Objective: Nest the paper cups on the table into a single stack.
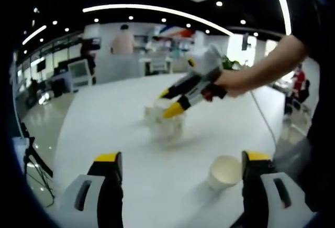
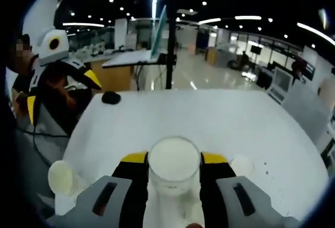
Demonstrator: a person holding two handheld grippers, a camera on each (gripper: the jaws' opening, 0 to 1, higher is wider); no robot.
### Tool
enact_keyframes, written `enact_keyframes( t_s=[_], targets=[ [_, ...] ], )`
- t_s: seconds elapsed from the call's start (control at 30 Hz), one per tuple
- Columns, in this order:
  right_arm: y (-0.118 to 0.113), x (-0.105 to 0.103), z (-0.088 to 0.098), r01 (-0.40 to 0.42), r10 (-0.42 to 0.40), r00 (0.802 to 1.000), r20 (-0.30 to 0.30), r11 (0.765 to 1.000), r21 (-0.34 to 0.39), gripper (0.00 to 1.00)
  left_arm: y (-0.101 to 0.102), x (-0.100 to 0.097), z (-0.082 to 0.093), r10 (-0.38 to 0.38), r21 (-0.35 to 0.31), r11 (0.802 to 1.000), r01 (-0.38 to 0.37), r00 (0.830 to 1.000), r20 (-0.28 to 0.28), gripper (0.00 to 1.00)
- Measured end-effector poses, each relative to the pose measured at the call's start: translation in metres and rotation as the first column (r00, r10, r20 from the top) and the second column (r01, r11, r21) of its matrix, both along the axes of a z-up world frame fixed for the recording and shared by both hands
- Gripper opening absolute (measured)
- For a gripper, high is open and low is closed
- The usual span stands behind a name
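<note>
In the right gripper view a white paper cup (image 2: 174,166) stands at 6 o'clock with the right claw (image 2: 174,171) clamped on it, both yellow-tipped jaws against its sides; no print or label can be read on it. A second cup (image 2: 62,177) sits on the white counter (image 2: 220,118) at 8 o'clock, near the edge. In the left gripper view the left claw (image 1: 179,171) stands apart and empty, with that loose cup (image 1: 224,172) just inside its right jaw, while the right claw reaches in from 2 o'clock over blurred cups (image 1: 164,119) at mid-counter.
</note>
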State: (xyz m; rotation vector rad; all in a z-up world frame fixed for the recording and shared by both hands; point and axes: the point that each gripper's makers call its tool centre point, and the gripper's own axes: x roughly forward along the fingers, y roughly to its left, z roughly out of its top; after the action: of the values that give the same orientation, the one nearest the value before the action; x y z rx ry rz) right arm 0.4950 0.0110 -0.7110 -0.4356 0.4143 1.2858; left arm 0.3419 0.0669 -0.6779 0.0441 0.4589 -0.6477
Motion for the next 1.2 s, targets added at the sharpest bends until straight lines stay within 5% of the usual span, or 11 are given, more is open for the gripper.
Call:
enact_keyframes(
  t_s=[0.7,1.2],
  targets=[
    [-0.064,-0.054,0.069,0.016,-0.021,0.993,0.117,0.999,0.040,0.34,-0.017,-0.020,0.023,-0.072,0.026,0.997,0.071,0.997,0.035,0.93],
    [-0.078,-0.088,0.109,-0.015,0.001,0.985,0.170,0.997,0.082,0.34,-0.022,-0.020,0.030,-0.121,0.024,0.993,0.120,0.992,0.029,0.92]
  ],
)
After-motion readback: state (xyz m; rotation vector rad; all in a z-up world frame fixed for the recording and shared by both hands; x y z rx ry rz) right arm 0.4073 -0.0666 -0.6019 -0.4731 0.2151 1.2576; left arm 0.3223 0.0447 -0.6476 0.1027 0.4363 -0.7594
